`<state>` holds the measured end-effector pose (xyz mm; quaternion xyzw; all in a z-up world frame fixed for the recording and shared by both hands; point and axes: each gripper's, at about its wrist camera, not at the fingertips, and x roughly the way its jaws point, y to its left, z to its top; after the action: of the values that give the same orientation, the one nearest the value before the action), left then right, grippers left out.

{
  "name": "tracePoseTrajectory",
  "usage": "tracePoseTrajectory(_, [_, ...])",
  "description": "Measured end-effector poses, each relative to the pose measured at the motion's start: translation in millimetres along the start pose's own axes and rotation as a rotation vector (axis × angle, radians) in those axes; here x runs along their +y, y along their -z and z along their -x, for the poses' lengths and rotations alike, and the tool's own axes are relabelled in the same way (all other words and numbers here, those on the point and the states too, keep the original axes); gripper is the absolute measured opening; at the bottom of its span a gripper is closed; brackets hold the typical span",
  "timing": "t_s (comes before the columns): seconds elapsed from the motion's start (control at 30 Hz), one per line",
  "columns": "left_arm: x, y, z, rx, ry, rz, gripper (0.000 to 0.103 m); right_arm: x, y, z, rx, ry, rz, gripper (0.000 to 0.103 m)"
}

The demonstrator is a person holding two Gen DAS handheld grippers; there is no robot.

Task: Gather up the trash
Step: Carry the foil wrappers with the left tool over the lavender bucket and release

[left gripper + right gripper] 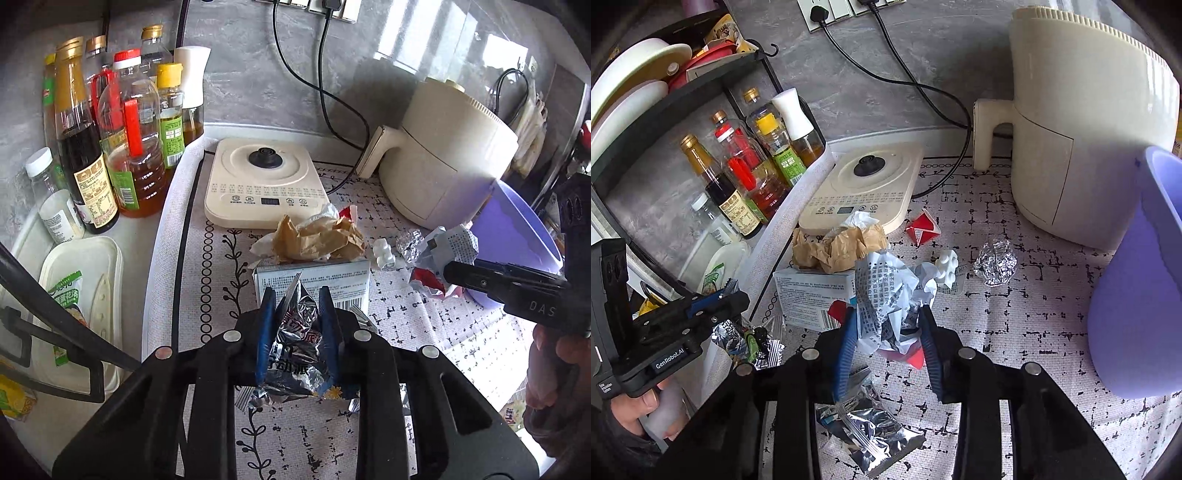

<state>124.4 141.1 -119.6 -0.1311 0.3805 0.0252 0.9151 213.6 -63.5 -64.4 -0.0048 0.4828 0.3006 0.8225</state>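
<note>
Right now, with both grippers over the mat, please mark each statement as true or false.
1. The left gripper is shut on a foil snack wrapper. True.
2. The right gripper holds the crumpled brown paper. False: it is shut on a crumpled printed paper; the brown paper lies on the mat.
3. The foil ball lies on the mat, apart from both grippers. True.
4. The purple bin stands left of the oil bottles. False: it is at the right, beside the air fryer.

Home kitchen, oil and sauce bottles (107, 147) against stone wall, air fryer (1082, 122), kettle base (266, 181), plate rack (646, 85) beside table
</note>
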Motion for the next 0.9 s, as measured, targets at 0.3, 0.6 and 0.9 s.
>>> tracePoseTrajectory(0.3, [-26.8,-41.5,8.1,-0.115,0.137,-0.056,0.024,-6.4,-26.9,67.3,-0.152,0.111,0.002,0.035])
tracePoseTrajectory(0.6, [-71.7,-63.2,3.2,-0.164,0.212,-0.080,0.024,-53.9,-40.4,124.5,-0.268,0.215,-0.034,0.037])
tracePoseTrajectory(0.9, [-140.6,-73.3,1.3,-0.211,0.164,-0.082,0.024,-138.4,-38.4,168.8,-0.333,0.195,-0.063,0.038])
